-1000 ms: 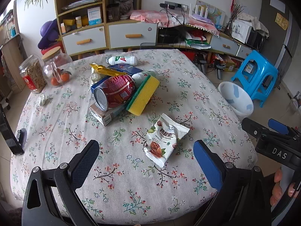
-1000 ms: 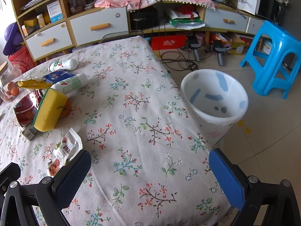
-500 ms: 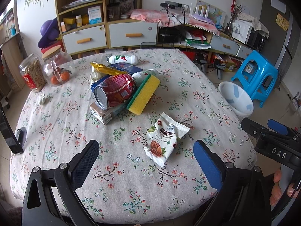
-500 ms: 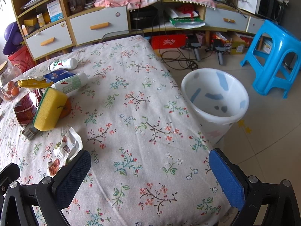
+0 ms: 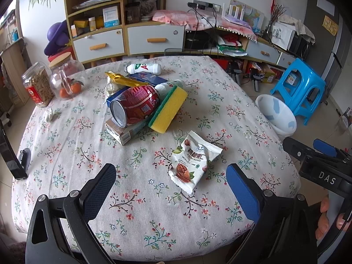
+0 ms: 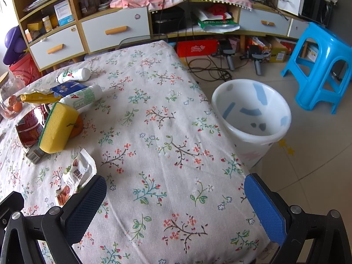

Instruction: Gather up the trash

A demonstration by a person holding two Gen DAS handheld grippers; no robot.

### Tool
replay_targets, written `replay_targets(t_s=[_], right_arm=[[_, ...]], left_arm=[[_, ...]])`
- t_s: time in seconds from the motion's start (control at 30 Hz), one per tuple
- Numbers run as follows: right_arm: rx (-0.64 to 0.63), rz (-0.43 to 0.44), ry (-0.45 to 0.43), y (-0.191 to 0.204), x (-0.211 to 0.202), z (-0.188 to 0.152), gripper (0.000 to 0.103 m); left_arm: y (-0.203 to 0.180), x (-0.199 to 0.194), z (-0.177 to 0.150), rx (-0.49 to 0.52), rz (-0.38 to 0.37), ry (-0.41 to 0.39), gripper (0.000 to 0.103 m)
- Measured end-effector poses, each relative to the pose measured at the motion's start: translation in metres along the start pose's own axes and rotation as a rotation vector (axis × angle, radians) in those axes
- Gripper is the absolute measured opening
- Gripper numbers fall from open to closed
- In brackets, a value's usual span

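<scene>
A white nut snack wrapper (image 5: 192, 160) (image 6: 73, 176) lies on the floral tablecloth (image 5: 132, 209), just ahead of my open left gripper (image 5: 173, 191). Further back is a heap: a red can (image 5: 135, 107) on its side, a yellow sponge (image 5: 168, 110) (image 6: 56, 127), a flat carton (image 5: 125, 133), a yellow wrapper (image 5: 123, 80), a blue packet (image 5: 147, 79) and two white bottles (image 5: 144, 68) (image 6: 84, 98). A white bin (image 6: 253, 118) (image 5: 276, 114) stands on the floor right of the table. My right gripper (image 6: 176, 204) is open over the table's near right corner, empty.
Two glass jars (image 5: 54, 81) stand at the table's far left, with a crumpled paper scrap (image 5: 48, 115) near them. An orange (image 6: 77, 127) rests behind the sponge. A blue stool (image 6: 319, 66) sits beyond the bin. Cabinets with drawers (image 5: 154, 39) and cables (image 6: 211, 66) line the back.
</scene>
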State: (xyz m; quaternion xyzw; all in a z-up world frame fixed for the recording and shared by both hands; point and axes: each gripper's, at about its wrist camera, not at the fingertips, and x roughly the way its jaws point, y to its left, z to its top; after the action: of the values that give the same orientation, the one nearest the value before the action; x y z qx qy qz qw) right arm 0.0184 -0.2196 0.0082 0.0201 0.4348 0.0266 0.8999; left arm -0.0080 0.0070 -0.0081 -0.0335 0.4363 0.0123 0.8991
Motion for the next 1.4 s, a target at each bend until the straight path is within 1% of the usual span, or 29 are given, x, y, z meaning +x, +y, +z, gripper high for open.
replay_targets(t_s=[0.53, 0.67, 0.73, 0.8, 0.9, 0.93, 1.0, 1.13, 1.23, 1.37, 1.4], right_arm=[[0.005, 0.003, 0.006, 0.000, 0.001, -0.001, 0.103], [0.013, 0.035, 0.023, 0.001, 0.001, 0.000, 0.103], [0.014, 0.050, 0.035, 0.002, 0.002, 0.006, 0.103], [0.010, 0.061, 0.046, 0.006, 0.002, 0.014, 0.103], [0.000, 0.096, 0.052, 0.017, 0.002, 0.030, 0.103], [-0.008, 0.106, 0.051, 0.021, 0.002, 0.035, 0.103], [-0.034, 0.123, 0.059, 0.032, 0.006, 0.047, 0.103], [-0.105, 0.156, 0.086, 0.062, 0.023, 0.072, 0.103], [-0.165, 0.171, 0.102, 0.085, 0.037, 0.090, 0.103], [-0.174, 0.235, 0.176, 0.114, 0.072, 0.120, 0.103], [-0.177, 0.239, 0.189, 0.119, 0.078, 0.125, 0.103]], left_arm=[[0.005, 0.002, 0.002, -0.020, 0.005, 0.013, 0.101], [0.013, -0.002, 0.009, -0.043, -0.009, 0.003, 0.101], [0.020, -0.004, 0.015, -0.049, 0.008, -0.007, 0.101], [0.030, -0.003, 0.022, -0.054, 0.029, 0.001, 0.101], [0.056, 0.002, 0.034, -0.103, 0.040, 0.028, 0.101], [0.067, 0.005, 0.038, -0.127, 0.041, 0.051, 0.101], [0.085, 0.009, 0.047, -0.146, 0.045, 0.071, 0.101], [0.124, 0.015, 0.066, -0.156, 0.136, 0.081, 0.101], [0.160, 0.022, 0.079, -0.211, 0.168, 0.089, 0.101], [0.200, 0.044, 0.092, -0.260, 0.223, 0.147, 0.101], [0.213, 0.052, 0.095, -0.278, 0.236, 0.156, 0.101]])
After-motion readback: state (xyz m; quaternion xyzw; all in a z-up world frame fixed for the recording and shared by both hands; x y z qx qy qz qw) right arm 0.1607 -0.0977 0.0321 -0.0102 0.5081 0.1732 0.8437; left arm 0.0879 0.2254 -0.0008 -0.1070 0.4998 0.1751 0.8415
